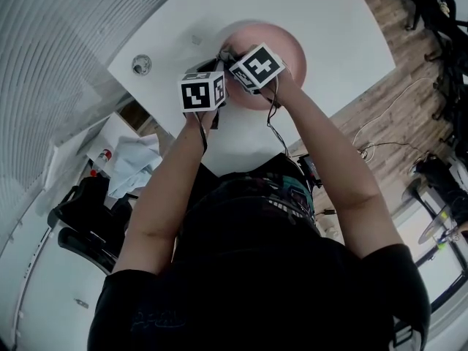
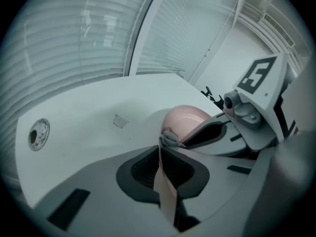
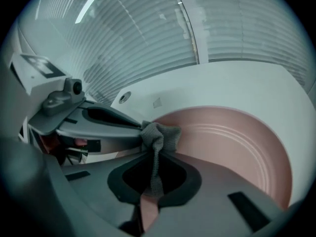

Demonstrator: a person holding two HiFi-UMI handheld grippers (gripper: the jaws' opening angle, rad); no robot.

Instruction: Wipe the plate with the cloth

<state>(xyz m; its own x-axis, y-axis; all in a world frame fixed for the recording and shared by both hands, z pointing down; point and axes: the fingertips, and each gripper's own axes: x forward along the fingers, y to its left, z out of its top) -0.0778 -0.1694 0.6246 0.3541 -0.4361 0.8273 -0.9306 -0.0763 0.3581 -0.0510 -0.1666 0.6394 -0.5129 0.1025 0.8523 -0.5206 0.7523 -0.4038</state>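
Pink plate [image 1: 291, 41] gripped by down-tilted left gripper [image 2: 161, 147] jaws; right gripper [image 3: 152, 154] jaws clench cloth [image 3: 161, 134].

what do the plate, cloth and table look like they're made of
The plate is pink and smooth with a soft sheen and moulded concentric rings. It could be glazed ceramic or hard plastic; the look leaves that open. The cloth is grey knitted fabric, with a fine ribbed texture showing where it bunches. The table is white, flat and evenly matte, probably laminate or painted board.
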